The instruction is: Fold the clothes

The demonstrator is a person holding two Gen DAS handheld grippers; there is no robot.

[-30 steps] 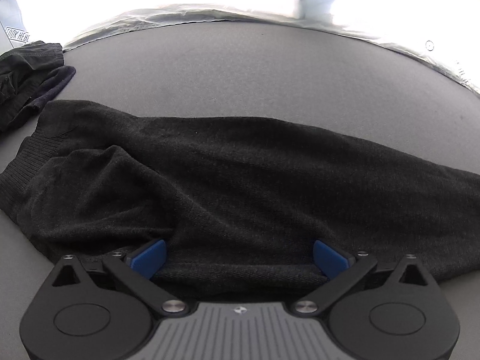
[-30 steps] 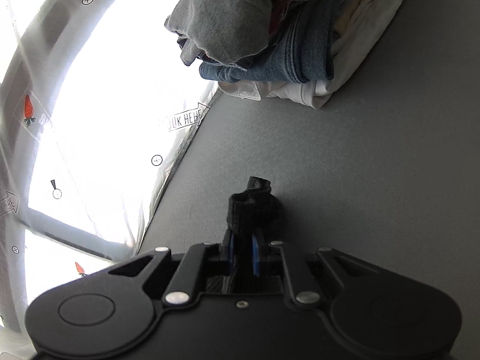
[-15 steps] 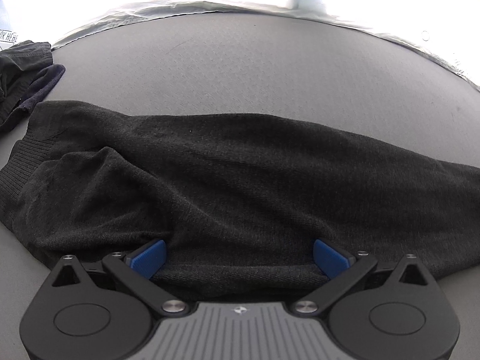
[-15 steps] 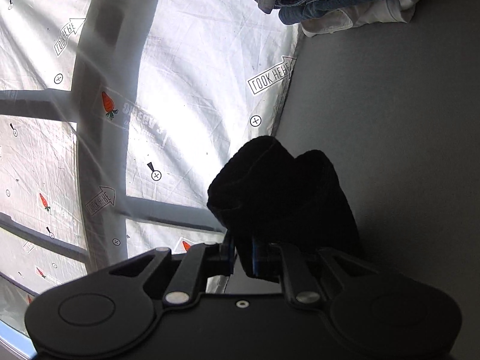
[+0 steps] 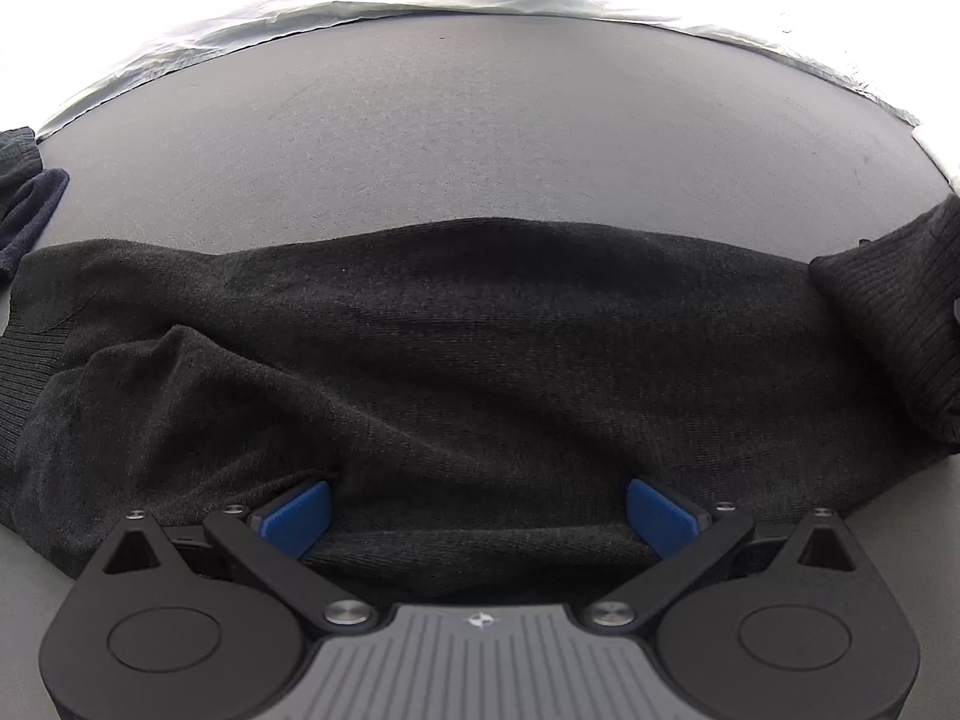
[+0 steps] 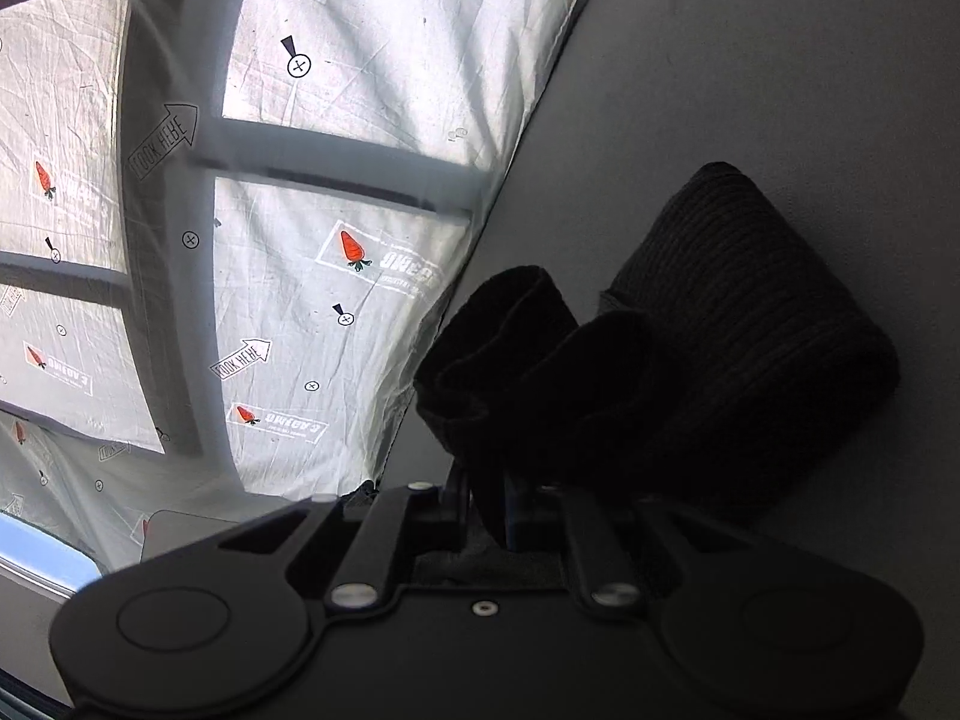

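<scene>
A dark charcoal knit sweater [image 5: 456, 348] lies spread across the grey table. My left gripper [image 5: 477, 516] is open, its blue pads [image 5: 297, 516] set wide apart over the sweater's near edge. My right gripper [image 6: 489, 501] is shut on the sweater's ribbed end [image 6: 708, 348], which is lifted and bunched above the table. That lifted ribbed end also shows at the right edge of the left wrist view [image 5: 894, 324].
More dark clothes [image 5: 24, 204] lie at the far left of the table. A white printed curtain [image 6: 288, 240] over a window hangs along the table's far edge [image 5: 480, 15].
My right gripper has lifted the ribbed end and swung it over; the pile of clothes has left its view. The sweater's right end now rises into the left wrist view. My left gripper has stayed open.
</scene>
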